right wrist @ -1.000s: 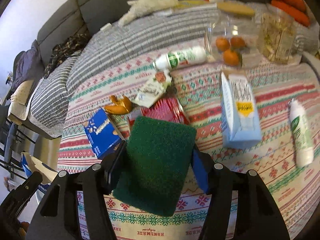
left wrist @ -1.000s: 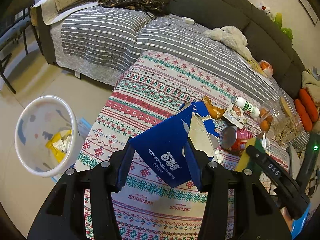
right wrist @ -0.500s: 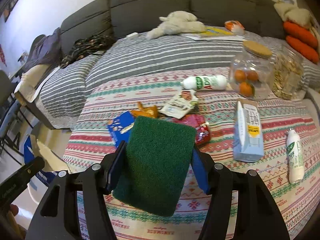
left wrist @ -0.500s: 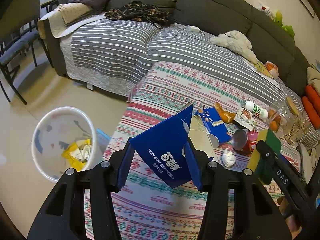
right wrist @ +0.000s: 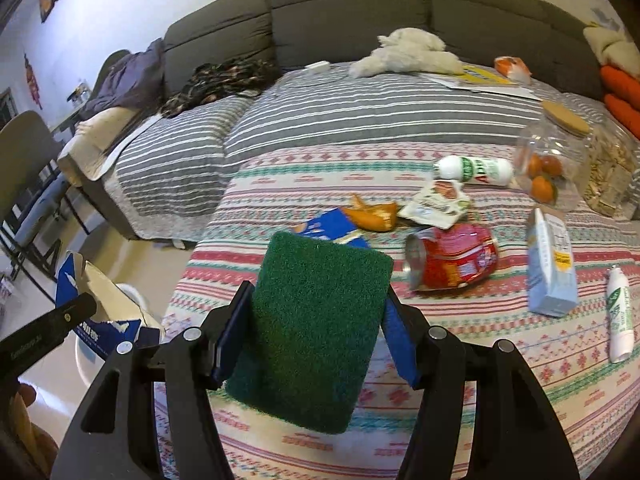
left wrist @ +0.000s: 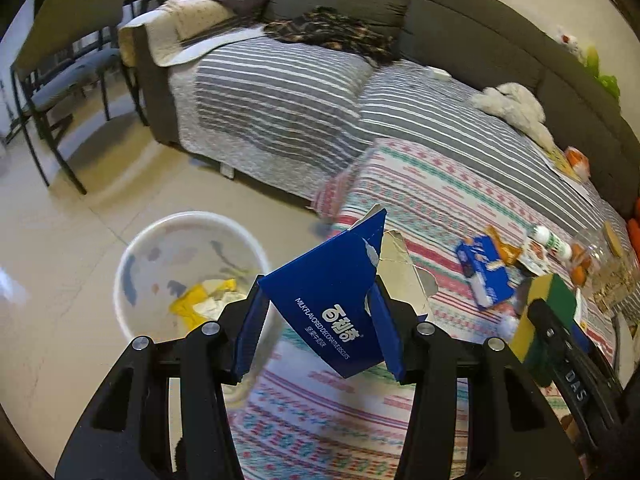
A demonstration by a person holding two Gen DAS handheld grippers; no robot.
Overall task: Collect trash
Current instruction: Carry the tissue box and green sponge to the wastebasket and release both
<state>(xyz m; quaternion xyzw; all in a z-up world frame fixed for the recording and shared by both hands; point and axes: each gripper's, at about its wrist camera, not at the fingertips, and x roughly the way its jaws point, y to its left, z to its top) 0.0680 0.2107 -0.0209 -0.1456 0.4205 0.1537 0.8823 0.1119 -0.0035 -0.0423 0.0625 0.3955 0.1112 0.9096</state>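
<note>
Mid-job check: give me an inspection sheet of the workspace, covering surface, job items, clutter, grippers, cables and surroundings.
Surface: patterned tablecloth, littered.
Job's things: torn blue biscuit box in the left hand-held gripper; white bin on the floor beside the table, yellow wrapper inside.
Clutter: crushed red can, small blue box, orange peel, sachet, pale blue carton, two white bottles, jar of oranges.
Grippers: left shut on the box; right hand-held gripper shut on a green sponge.
Cables: nothing seen.
Surroundings: grey sofa, striped cover, chair.
</note>
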